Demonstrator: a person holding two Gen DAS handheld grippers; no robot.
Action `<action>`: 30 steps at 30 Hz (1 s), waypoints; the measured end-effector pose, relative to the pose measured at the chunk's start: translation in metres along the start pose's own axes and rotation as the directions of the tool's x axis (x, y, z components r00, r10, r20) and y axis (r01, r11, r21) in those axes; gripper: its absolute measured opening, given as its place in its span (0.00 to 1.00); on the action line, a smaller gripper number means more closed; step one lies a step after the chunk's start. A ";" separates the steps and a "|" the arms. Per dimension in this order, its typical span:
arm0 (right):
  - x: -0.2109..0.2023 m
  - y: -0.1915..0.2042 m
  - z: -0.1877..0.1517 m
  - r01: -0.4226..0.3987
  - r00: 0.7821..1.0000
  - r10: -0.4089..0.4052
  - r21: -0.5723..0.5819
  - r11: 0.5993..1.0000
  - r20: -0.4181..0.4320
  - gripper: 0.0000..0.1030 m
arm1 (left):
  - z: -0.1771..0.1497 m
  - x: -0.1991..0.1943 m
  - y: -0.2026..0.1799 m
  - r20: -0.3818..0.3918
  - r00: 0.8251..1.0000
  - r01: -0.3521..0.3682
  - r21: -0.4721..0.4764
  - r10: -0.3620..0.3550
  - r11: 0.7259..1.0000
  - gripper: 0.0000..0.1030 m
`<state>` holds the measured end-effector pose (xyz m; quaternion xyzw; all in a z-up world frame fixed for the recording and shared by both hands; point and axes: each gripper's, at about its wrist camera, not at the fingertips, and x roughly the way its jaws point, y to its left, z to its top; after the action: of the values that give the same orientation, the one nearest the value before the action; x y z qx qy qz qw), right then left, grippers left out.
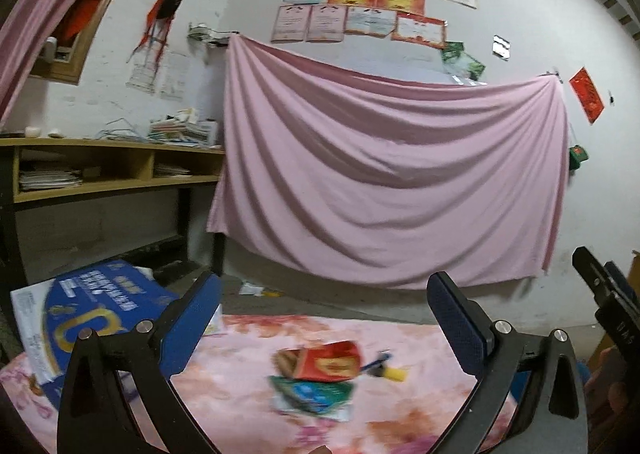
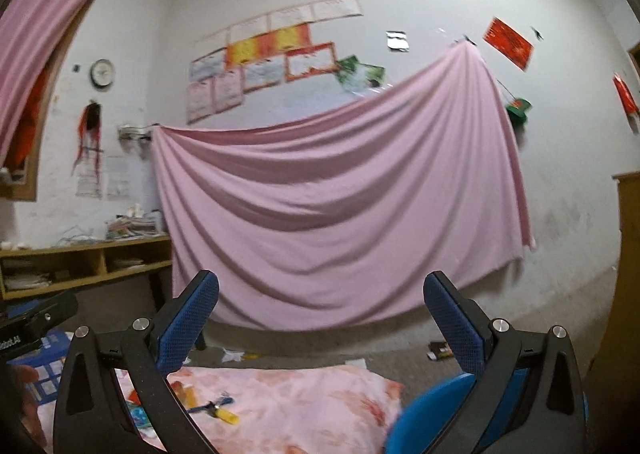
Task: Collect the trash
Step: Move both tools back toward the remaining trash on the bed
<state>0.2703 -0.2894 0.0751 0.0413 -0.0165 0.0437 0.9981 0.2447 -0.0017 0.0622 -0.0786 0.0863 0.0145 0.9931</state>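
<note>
Left wrist view takes in a large pink sheet pinned across the far white wall, with a wooden shelf unit to its left. Nearer lies a pink floral cloth, with a blue printed cardboard box at its left edge. The left gripper stands wide apart, nothing between its blue pads. On the cloth ahead of it, a blurred heap of trash: a red snack packet resting on a green-blue wrapper, and a small yellow-and-blue item just right of them. Right wrist view shows the right gripper equally spread and empty, a blue rounded object near its right finger.
</note>
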 end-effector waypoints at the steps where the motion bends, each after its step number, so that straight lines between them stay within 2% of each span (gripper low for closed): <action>1: 0.002 0.008 -0.002 -0.013 1.000 0.013 -0.013 1.000 0.000 1.00 | -0.003 0.001 0.007 -0.008 1.000 -0.008 0.001 0.008 1.000 0.98; 9: 0.027 0.052 -0.024 -0.088 0.993 0.078 -0.107 0.990 -0.093 1.00 | -0.027 0.016 0.041 -0.127 0.991 -0.033 -0.022 0.030 0.999 0.98; 14: 0.039 0.064 -0.037 -0.126 0.981 0.102 -0.135 0.983 -0.167 1.00 | -0.045 0.033 0.046 -0.262 0.965 -0.030 -0.009 0.027 1.000 0.98; 16: 0.044 0.065 -0.042 -0.136 0.974 0.108 -0.136 0.981 -0.197 1.00 | -0.048 0.040 0.049 -0.302 0.953 -0.013 -0.025 0.005 1.000 0.98; 20: 0.054 0.067 -0.052 -0.143 0.959 0.107 -0.121 0.982 -0.262 1.00 | -0.054 0.057 0.052 -0.389 0.920 0.019 -0.060 -0.041 0.998 0.97; 21: 0.058 0.066 -0.053 -0.146 0.954 0.110 -0.113 0.983 -0.279 1.00 | -0.053 0.062 0.053 -0.405 0.913 0.026 -0.066 -0.051 0.997 0.95; 23: 0.067 0.064 -0.057 -0.155 0.937 0.116 -0.092 0.984 -0.330 1.00 | -0.057 0.072 0.055 -0.447 0.891 0.046 -0.097 -0.085 0.994 0.85; 25: 0.076 0.062 -0.060 -0.157 0.918 0.121 -0.065 0.985 -0.376 1.00 | -0.061 0.084 0.057 -0.494 0.863 0.055 -0.124 -0.110 0.991 0.66; 27: 0.086 0.060 -0.066 -0.159 0.894 0.129 -0.035 0.987 -0.429 0.99 | -0.063 0.094 0.059 -0.527 0.840 0.062 -0.146 -0.130 0.987 0.57; 28: 0.088 0.058 -0.068 -0.162 0.884 0.135 -0.023 0.987 -0.447 0.97 | -0.065 0.099 0.060 -0.543 0.828 0.066 -0.160 -0.144 0.985 0.51; 29: 0.092 0.058 -0.071 -0.165 0.873 0.139 -0.016 0.986 -0.467 0.95 | -0.069 0.105 0.061 -0.560 0.813 0.072 -0.177 -0.161 0.982 0.49; 30: 0.097 0.060 -0.074 -0.171 0.860 0.143 -0.014 0.985 -0.489 0.89 | -0.071 0.109 0.061 -0.572 0.802 0.076 -0.189 -0.173 0.979 0.46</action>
<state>0.3633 -0.2156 0.0098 -0.0009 0.2304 0.1332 0.9639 0.3370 0.0493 -0.0350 -0.1623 0.3810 -0.0690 0.9076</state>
